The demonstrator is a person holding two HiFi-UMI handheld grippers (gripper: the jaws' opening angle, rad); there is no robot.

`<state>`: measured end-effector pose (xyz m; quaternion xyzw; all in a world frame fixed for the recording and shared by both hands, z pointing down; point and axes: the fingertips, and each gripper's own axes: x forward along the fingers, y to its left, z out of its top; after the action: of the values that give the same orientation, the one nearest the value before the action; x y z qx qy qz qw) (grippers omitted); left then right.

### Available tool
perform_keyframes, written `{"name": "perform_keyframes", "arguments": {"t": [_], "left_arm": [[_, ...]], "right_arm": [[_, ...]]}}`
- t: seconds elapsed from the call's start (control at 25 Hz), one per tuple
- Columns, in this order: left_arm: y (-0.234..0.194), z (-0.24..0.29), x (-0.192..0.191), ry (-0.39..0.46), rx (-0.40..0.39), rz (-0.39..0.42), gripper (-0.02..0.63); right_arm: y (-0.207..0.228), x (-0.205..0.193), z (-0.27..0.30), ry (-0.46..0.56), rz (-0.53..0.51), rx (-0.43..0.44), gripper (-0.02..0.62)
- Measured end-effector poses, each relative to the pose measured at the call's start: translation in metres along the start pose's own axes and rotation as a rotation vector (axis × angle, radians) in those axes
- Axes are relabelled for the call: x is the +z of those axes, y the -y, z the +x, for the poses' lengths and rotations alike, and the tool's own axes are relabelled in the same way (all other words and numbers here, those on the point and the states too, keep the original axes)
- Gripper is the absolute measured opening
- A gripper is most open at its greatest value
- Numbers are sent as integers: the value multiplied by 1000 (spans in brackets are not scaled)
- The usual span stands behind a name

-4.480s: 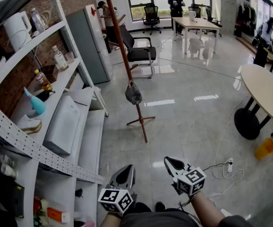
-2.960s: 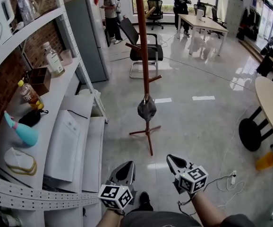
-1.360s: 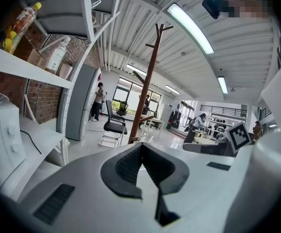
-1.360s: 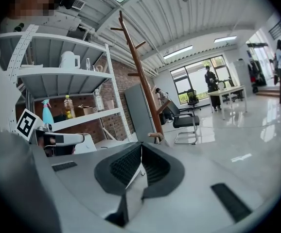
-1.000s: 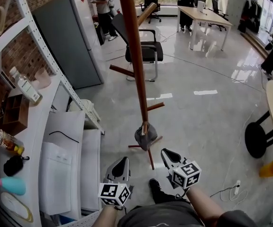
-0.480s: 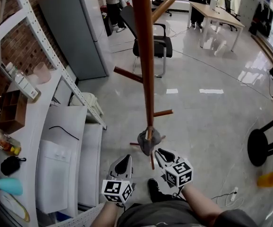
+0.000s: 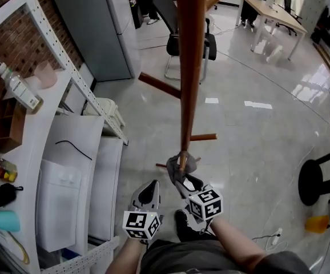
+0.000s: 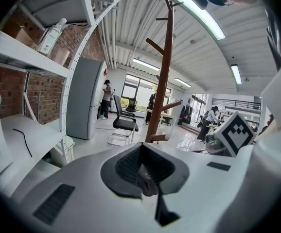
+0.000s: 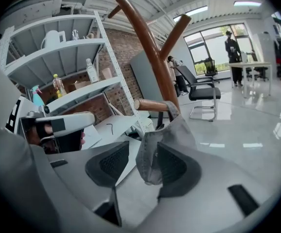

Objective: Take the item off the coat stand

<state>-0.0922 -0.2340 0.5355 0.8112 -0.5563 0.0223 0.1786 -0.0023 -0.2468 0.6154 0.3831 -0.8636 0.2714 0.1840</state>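
**Grey cap [image 9: 168, 132] hung between jaws of right tool [image 9: 141, 165]**

The cap hung from a low peg [image 9: 152, 105] on the wooden coat stand [image 7: 189, 67]. The right tool's jaws had just been opening and stood wide apart, with the cap's lower edge between them, unclamped. The left tool [image 8: 143, 174] hovered just beside it, jaws together and holding nothing.

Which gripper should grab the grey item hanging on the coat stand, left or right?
Right. The right gripper, whose jaws have just been opening, straddles the grey item hanging from the low peg. The left gripper is shut, with nothing between its jaws.
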Motion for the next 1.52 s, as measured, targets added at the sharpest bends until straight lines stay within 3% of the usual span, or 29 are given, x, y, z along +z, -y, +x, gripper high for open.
{"name": "perform_keyframes", "arguments": {"t": [0.12,0.8,1.12,1.52], "left_arm": [[-4,4,-1,-3,11,-4,7],[-6,8,-18,-49,30,-23,6],[-7,9,-20,-54,33,-19,7],[-2,5,-14,-44,23,-13,6]], "right_arm": [[5,-9,14,-47,26,-23,192],[12,-12,35,-72,75,-48,189],[19,-8,26,-46,35,-87,54],[9,13,2,-8,-18,-72,37]]}}
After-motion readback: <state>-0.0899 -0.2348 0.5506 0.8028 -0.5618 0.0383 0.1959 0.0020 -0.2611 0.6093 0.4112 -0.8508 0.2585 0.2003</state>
